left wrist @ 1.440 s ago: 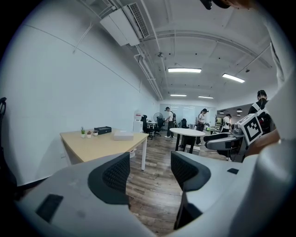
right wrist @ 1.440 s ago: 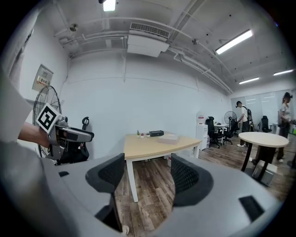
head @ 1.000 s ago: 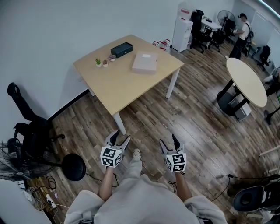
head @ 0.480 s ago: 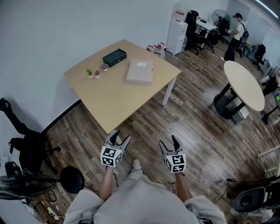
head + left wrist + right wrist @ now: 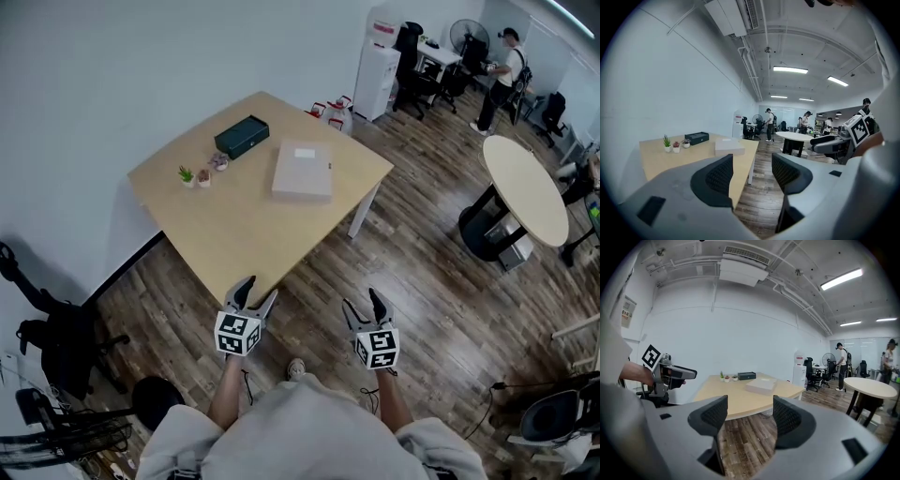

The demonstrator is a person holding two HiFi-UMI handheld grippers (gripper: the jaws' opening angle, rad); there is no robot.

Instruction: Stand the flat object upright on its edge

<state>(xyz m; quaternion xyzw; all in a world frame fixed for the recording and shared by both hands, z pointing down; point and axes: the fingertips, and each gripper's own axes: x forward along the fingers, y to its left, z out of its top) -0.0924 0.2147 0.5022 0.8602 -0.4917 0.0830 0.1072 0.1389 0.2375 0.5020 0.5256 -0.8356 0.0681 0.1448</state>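
Walking has brought the person nearer: the surface [image 5: 234,225] now fills more of the head view than a second ago, and its near corner has come right up to the tips of the left claw [image 5: 260,289]. Both claws keep the same places low in that view, side by side and pointing ahead.

The left claw's jaws stand apart with nothing between them, and they have just been closing a little. In its own view only the edge of the surface and the wood floor show in the gap. The right claw [image 5: 362,300] is out over the floor, beside the near right edge of the surface. Its jaws are also apart and empty.

The flat object [image 5: 302,172], a pale slim box, lies flat on its broad face by the far right edge of the surface, closer to the right corner than to the far one. It is well apart from both claws. A dark box [image 5: 242,137] sits along the far left edge near the far corner, and small potted plants [image 5: 186,175] stand further along that edge toward the left corner. A round table [image 5: 525,187] stands off to the right.
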